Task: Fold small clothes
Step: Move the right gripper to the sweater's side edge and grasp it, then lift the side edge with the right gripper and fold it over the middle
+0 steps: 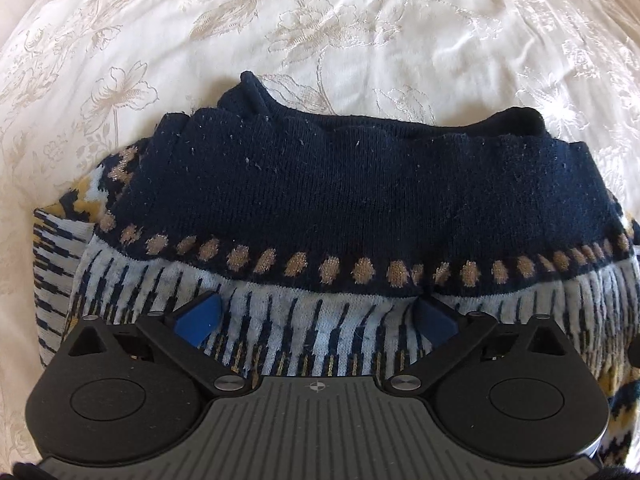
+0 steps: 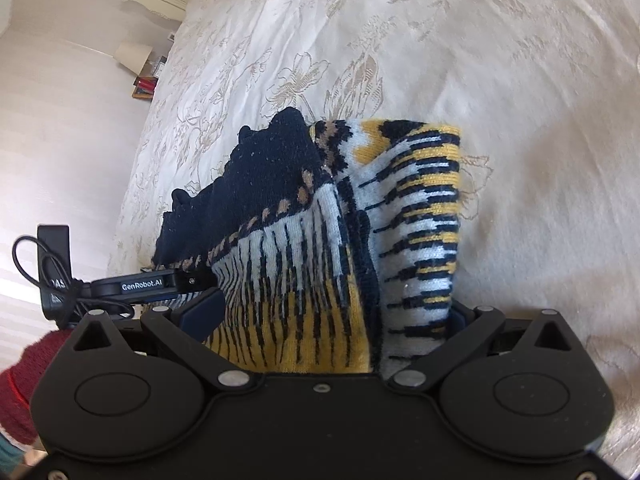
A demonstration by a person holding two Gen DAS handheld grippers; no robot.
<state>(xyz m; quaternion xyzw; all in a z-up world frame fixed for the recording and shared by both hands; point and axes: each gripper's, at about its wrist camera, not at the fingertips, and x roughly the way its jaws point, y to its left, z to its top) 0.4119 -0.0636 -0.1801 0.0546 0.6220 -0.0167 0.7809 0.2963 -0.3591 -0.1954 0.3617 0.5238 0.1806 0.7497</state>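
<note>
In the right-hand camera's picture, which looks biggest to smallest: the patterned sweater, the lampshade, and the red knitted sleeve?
1. Sweater, by far.
2. Red sleeve, though it is cut off by the frame and near the camera.
3. Lampshade, far off, so it looks small.

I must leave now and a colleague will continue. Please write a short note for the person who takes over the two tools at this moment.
Left tool: open, jaws wide, pointing down over the white striped band of the sweater; nothing gripped.
Right tool: jaws wide around the yellow and striped end of the sweater; whether the pads press it, I cannot tell.
The sweater lies on the white floral bedspread, folded into a compact bundle, navy part on top.
Left to do: check the fold is neat, flatten it, release.
</note>
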